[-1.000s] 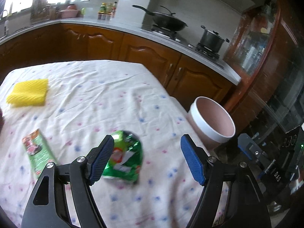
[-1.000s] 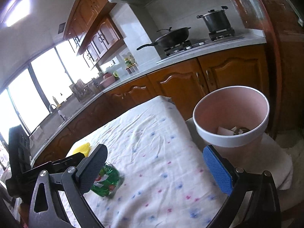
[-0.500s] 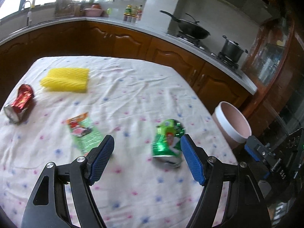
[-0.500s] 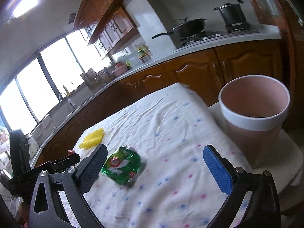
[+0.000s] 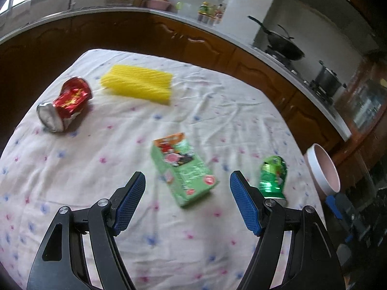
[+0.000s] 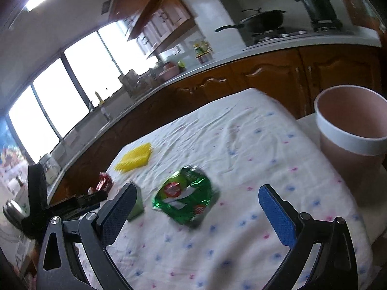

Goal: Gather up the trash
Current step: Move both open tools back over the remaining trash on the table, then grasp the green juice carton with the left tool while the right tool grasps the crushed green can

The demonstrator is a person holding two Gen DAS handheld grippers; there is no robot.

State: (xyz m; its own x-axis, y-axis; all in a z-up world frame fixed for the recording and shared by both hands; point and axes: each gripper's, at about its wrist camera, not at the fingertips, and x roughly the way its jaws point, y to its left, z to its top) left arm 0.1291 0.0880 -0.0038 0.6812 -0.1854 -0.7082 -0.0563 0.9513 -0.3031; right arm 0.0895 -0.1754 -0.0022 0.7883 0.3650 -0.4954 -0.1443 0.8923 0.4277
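Note:
In the left wrist view a flat green carton (image 5: pixel 185 172) lies on the flowered tablecloth just ahead of my left gripper (image 5: pixel 187 203), which stands open and empty. A crushed green can (image 5: pixel 272 177) lies to its right, a crushed red can (image 5: pixel 64 105) at the far left. In the right wrist view the green can (image 6: pixel 186 194) lies just ahead of my open, empty right gripper (image 6: pixel 198 215). The green carton (image 6: pixel 136 205) shows partly behind the left finger. The pink bin (image 6: pixel 350 133) with a white rim stands at the right, off the table's edge.
A yellow ribbed sponge (image 5: pixel 137 87) lies at the far side of the table (image 5: pixel 229 111). Wooden cabinets and a grey counter run behind, with a wok (image 5: pixel 283 46) and a pot (image 5: pixel 327 78) on the stove. The pink bin (image 5: pixel 323 171) shows at the table's right edge.
Both views have swung left across the table. The green can slid from between the left gripper's fingers to its right, and the carton now sits ahead of it. The red can came into view.

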